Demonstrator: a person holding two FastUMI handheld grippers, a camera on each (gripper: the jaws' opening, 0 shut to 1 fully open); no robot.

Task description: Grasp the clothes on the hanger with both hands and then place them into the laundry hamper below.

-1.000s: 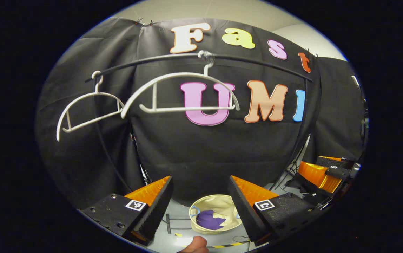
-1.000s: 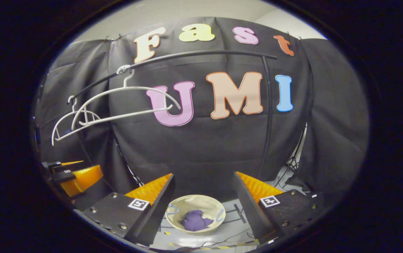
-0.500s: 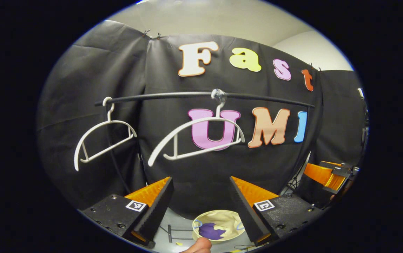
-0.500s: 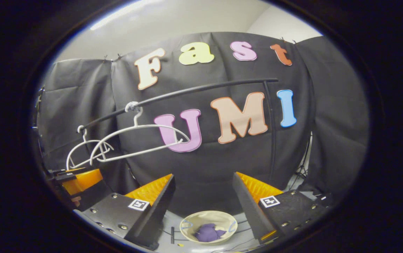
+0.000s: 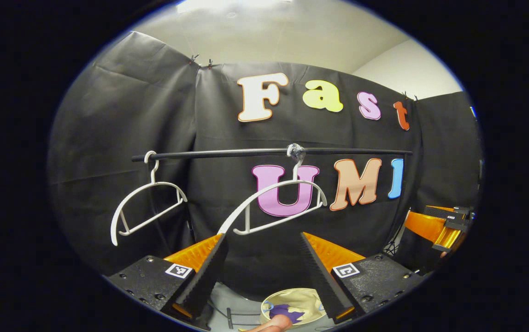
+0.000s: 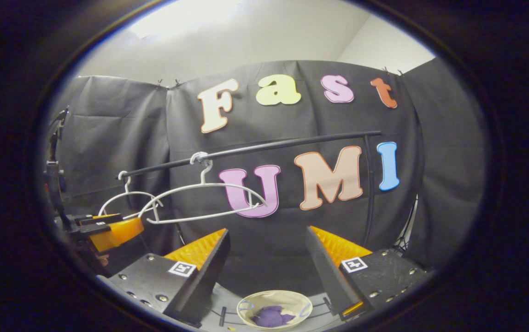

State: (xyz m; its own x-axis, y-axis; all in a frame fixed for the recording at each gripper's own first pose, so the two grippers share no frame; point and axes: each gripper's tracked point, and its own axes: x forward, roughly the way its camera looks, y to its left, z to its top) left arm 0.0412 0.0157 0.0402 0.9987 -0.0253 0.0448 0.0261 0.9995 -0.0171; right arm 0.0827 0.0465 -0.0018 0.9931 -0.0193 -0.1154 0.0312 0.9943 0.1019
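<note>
The purple garment (image 6: 271, 317) lies bunched in the bottom of the round cream laundry hamper (image 6: 251, 304) on the floor, low between the fingers of the right gripper (image 6: 267, 258) and well below them; in the left gripper view the same garment (image 5: 290, 313) shows in the hamper (image 5: 292, 296) just inside the right-hand finger of the left gripper (image 5: 263, 260), partly hidden behind a fingertip of the person's hand (image 5: 271, 324) at the bottom edge. Both grippers are spread wide with nothing between their fingers. Above and ahead of the left gripper, a black rail (image 5: 246, 152) runs across the black cloth wall, carrying two bare white hangers: one (image 5: 277, 203) straight above the gap of the fingers, tilted down to the left, the other (image 5: 147, 205) farther left near the rail's end. From the right gripper, the nearer hanger (image 6: 207, 203) hangs up and to the left, and the second (image 6: 128, 196) is beyond it. The left gripper (image 6: 108, 229) shows at the far left there, and the right gripper (image 5: 437, 224) shows at the far right of the left gripper view.
</note>
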